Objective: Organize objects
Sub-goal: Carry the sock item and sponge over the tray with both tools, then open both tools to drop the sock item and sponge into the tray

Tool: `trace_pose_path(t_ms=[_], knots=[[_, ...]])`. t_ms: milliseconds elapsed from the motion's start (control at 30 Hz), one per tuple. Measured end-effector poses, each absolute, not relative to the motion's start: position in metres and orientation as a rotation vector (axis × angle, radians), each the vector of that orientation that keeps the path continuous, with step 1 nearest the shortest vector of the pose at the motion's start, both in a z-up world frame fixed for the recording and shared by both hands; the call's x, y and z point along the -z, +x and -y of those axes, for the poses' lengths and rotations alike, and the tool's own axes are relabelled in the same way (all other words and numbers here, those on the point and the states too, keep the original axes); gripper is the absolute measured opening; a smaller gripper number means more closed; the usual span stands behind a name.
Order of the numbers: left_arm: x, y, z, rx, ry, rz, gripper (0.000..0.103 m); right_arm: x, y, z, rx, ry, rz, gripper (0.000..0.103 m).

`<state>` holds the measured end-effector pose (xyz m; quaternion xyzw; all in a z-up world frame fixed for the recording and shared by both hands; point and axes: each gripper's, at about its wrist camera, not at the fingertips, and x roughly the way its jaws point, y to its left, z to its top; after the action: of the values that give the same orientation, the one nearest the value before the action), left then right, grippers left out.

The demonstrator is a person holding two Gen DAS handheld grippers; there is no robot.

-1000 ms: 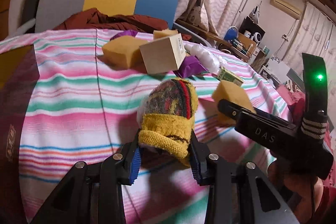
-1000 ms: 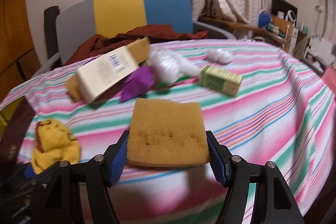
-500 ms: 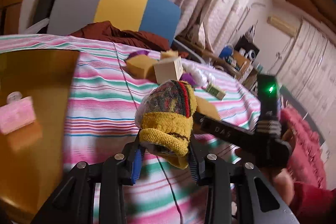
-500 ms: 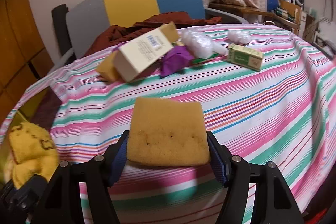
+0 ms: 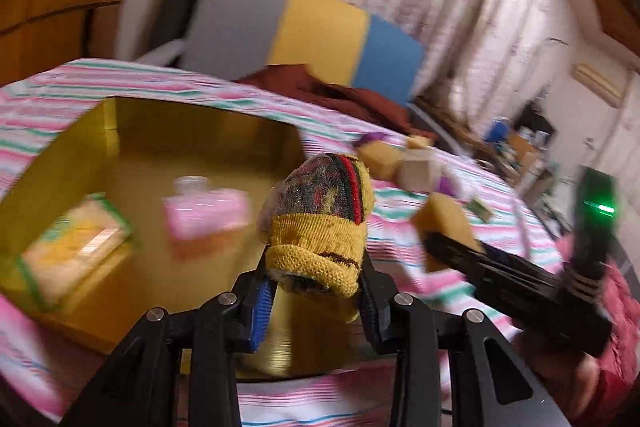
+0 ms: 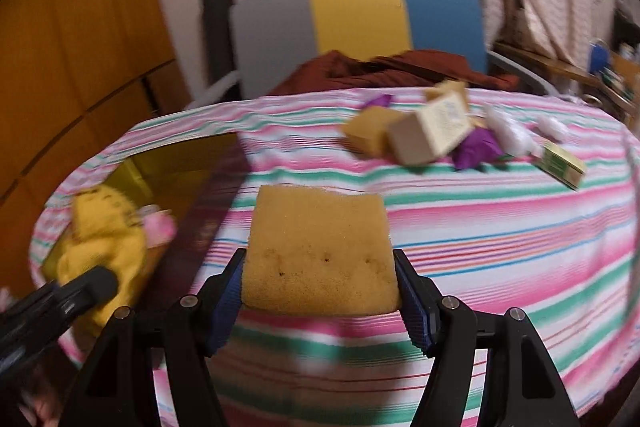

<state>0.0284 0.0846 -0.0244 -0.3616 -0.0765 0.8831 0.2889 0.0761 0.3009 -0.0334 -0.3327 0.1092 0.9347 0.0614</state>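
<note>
Left gripper [image 5: 312, 291] pinches my rolled sock [image 5: 320, 223] at frame centre above the yellow box [image 5: 200, 131]; right gripper [image 6: 320, 291] pinches the sponge [image 6: 320, 247].

Motion blur smears the pink item [image 5: 206, 217] and the green-edged packet [image 5: 74, 247] inside the yellow box [image 5: 208, 125], so neither can be identified. The rolled sock [image 5: 320, 227] hides part of the box's floor. The label on the tan carton [image 6: 434, 131] is unreadable.

No legible text; print on beige box [image 6: 428, 131] too blurred, perhaps label.
</note>
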Motion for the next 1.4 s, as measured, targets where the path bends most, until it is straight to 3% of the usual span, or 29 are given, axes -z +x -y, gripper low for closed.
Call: trace_pose_path(t_ms=[467, 633, 700, 833, 1400], knots=[[0.047, 0.004, -0.038, -2.515, -1.129, 0.174, 0.037, 0.017, 0.063, -0.201, -3.115, -1.133, -0.210, 0.071], [0.048, 0.006, -0.036, -2.536, -1.128, 0.154, 0.037, 0.024, 0.061, -0.187, -3.128, -1.181, -0.167, 0.081], [0.048, 0.006, -0.037, -2.548, -1.128, 0.143, 0.040, 0.024, 0.061, -0.188, -3.125, -1.175, -0.165, 0.086], [0.047, 0.008, -0.037, -2.590, -1.124, 0.129, 0.052, 0.024, 0.062, -0.194, -3.110, -1.162, -0.205, 0.087], [0.023, 0.022, -0.032, -2.727, -0.973, 0.113, 0.063, 0.023, 0.066, -0.231, -3.017, -1.097, -0.337, 0.089]])
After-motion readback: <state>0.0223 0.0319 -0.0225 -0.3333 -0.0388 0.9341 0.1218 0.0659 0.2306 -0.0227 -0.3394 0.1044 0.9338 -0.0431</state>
